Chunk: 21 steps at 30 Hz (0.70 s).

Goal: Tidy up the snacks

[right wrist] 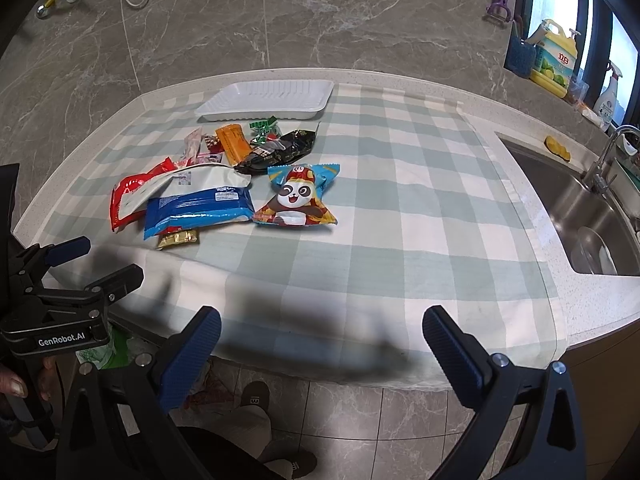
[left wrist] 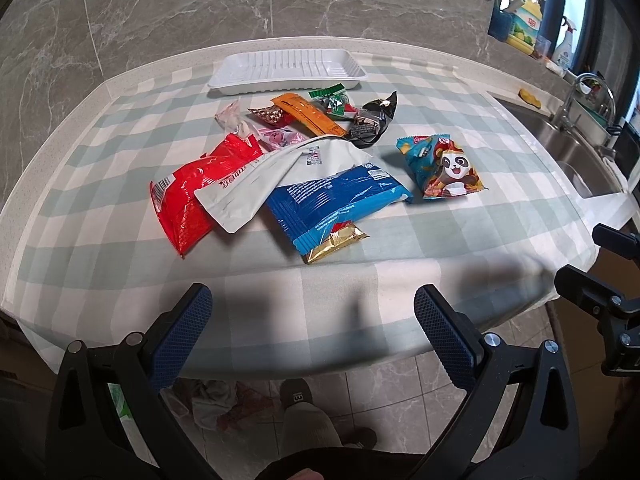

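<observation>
Snack packets (left wrist: pixel 304 168) look light, crinkly and slippery; I'd pinch the panda packet (right wrist: pixel 298 196) by its sealed edge. Both my jaws gape empty, near the worktop (right wrist: pixel 400 208) edge.

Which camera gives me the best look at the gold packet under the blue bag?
The left wrist view: the gold packet lies closer and larger there, poking out from under the blue bag. The right wrist view shows it smaller, off to the left.

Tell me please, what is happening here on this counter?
A person holds two grippers, left gripper and right gripper, both open and empty, at the near edge of a checked cloth. A pile of snack packets lies loose there. The white tray behind it holds nothing yet.
</observation>
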{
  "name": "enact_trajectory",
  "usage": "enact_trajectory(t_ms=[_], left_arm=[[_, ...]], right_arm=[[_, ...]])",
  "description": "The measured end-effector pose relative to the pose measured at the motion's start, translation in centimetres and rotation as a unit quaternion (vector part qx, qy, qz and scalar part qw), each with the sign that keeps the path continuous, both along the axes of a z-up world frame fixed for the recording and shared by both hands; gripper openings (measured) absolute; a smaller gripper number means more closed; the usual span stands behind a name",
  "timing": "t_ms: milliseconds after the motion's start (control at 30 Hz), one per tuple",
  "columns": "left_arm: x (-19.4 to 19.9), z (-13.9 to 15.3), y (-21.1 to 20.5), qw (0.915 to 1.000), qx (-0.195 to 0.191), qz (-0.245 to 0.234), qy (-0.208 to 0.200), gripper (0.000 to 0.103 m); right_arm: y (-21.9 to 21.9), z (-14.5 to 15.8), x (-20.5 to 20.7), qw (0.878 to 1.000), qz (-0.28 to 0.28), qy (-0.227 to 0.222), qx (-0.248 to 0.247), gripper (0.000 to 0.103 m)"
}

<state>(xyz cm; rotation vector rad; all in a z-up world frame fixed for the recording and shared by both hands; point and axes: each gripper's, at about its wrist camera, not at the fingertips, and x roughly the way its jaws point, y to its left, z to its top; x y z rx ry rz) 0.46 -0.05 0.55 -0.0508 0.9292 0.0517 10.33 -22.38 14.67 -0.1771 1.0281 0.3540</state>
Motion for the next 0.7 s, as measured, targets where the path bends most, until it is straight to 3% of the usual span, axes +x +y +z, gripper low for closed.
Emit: enact_trajectory(t_ms=[700], left_arm=[[0.05,-0.03,0.08,1.0,-0.001,0.001,-0.001,0.102]], right_arm=[[0.03,-0.19,0.07,1.0,0.001,0.0,0.001,0.103]])
